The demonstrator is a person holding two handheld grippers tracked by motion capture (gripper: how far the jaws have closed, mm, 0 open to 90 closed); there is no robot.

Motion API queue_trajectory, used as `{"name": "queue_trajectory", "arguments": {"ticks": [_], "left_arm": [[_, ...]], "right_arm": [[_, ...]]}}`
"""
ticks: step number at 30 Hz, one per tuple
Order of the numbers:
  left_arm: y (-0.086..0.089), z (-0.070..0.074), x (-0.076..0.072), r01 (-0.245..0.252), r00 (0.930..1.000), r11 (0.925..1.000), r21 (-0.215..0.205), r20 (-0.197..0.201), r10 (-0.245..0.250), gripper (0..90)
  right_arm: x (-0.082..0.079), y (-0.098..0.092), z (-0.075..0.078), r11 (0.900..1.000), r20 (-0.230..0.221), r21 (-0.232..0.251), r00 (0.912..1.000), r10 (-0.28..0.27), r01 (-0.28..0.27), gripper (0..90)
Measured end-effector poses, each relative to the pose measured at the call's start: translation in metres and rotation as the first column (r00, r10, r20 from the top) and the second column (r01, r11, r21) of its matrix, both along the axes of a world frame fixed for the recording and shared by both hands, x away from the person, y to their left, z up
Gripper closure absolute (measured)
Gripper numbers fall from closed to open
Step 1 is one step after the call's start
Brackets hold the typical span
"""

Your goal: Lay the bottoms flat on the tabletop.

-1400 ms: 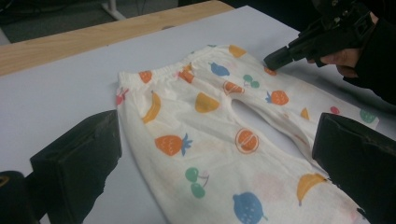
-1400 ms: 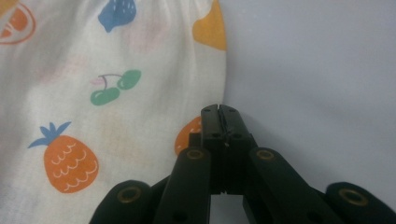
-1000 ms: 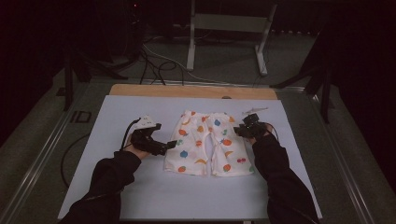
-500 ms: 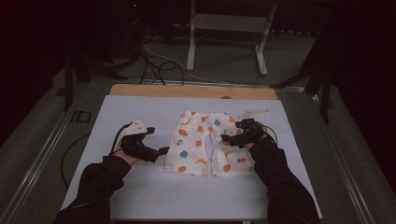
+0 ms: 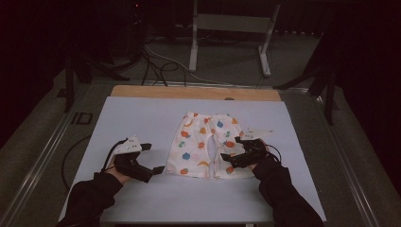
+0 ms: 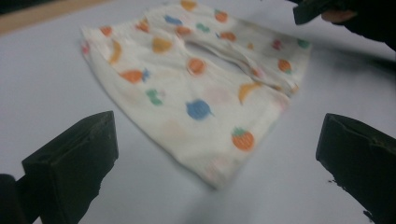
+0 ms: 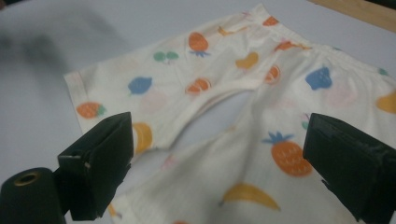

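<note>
- Both hands are drawing back toward the near edge of the white sheet (image 5: 142, 118); the right gripper (image 5: 230, 160), jaws just opened wide and empty, is sitting over the near right leg of the shorts (image 5: 205, 144).
- Left gripper (image 5: 153, 158), jaws spread and holding nothing, is hovering just left of the shorts' near left hem.
- Shorts are lying flat mid-sheet, waistband far.
- Likely light, soft, floppy cloth: pinching at hem corners or the waistband looks best.
</note>
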State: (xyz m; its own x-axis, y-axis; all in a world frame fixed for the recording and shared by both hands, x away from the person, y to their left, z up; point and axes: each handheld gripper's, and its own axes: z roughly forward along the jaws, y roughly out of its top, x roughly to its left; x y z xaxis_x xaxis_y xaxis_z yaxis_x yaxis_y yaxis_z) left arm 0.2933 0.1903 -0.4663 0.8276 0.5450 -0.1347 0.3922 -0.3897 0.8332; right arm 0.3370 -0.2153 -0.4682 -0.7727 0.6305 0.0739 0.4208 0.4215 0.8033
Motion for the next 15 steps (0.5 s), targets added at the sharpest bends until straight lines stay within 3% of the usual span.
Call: {"name": "queue_trajectory", "arguments": {"ticks": [2, 6, 11, 15], "left_arm": [[0.003, -0.005, -0.005, 0.004, 0.9999, 1.0000, -0.002, -0.010, -0.004, 0.0], [0.010, -0.014, -0.016, 0.002, 0.9998, 1.0000, 0.000, -0.022, -0.002, 0.0], [0.022, -0.027, -0.031, -0.010, 0.9995, 0.9989, 0.046, -0.030, 0.011, 0.1], [0.032, -0.031, -0.041, -0.026, 0.9989, 0.9979, 0.060, -0.038, 0.028, 0.1]], "right_arm": [[-0.009, -0.003, -0.001, 1.000, 0.002, 0.019, 1.0000, 0.005, -0.005, 8.9], [-0.024, -0.008, -0.003, 1.000, 0.027, -0.002, 0.9996, -0.002, 0.002, 8.9], [-0.041, -0.016, -0.010, 1.000, 0.022, 0.004, 0.9997, 0.006, -0.007, 9.0], [-0.053, -0.024, -0.017, 1.000, 0.020, -0.016, 0.9998, 0.002, -0.002, 9.0]]}}
